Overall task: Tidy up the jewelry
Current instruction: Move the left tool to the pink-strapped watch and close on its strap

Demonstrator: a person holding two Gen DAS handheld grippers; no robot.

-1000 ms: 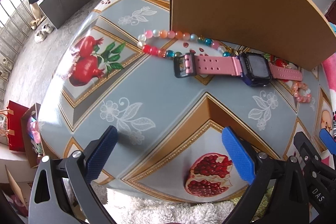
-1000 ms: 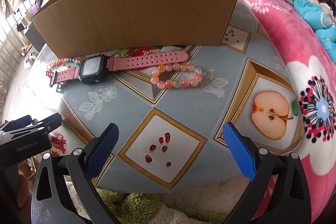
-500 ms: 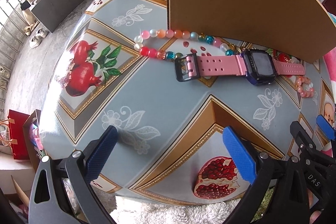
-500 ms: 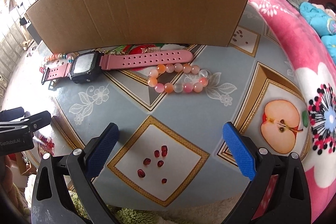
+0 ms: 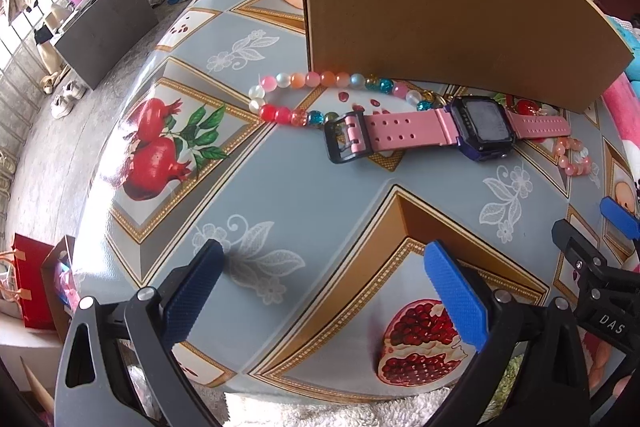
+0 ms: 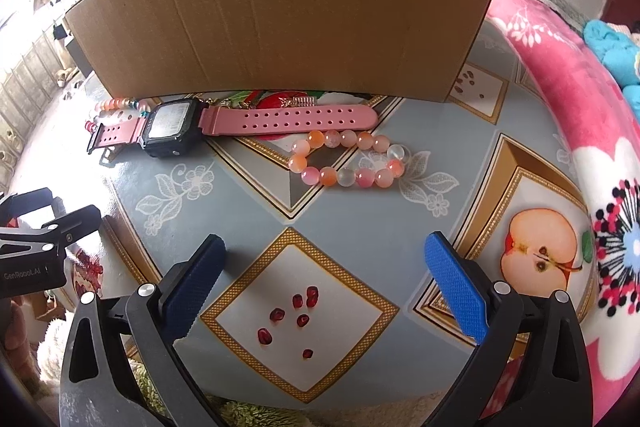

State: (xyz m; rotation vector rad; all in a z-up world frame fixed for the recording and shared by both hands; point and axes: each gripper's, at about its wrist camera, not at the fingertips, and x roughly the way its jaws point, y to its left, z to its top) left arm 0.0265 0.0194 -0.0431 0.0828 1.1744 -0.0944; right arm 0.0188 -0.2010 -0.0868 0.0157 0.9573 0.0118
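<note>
A pink-strapped watch (image 5: 432, 133) with a dark face lies flat in front of a cardboard box (image 5: 440, 7). A multicoloured bead bracelet (image 5: 312, 95) lies behind its buckle end. A pink-orange bead bracelet (image 6: 348, 159) lies near the watch's long strap (image 6: 288, 121). Small gold pieces and a red item (image 6: 276, 101) sit against the box wall (image 6: 288, 15). My left gripper (image 5: 320, 287) is open and empty, near the table's front edge. My right gripper (image 6: 324, 279) is open and empty, short of the pink-orange bracelet.
The table (image 5: 304, 199) has a grey fruit-patterned cloth. A pink floral blanket (image 6: 580, 99) lies at the right. The floor at the left holds a grey cabinet (image 5: 104, 31), shoes and red bags (image 5: 28, 279). Each gripper shows at the edge of the other's view.
Both grippers have moved forward over the table toward the jewelry and box. Their jaws stay open. The jewelry has not moved.
</note>
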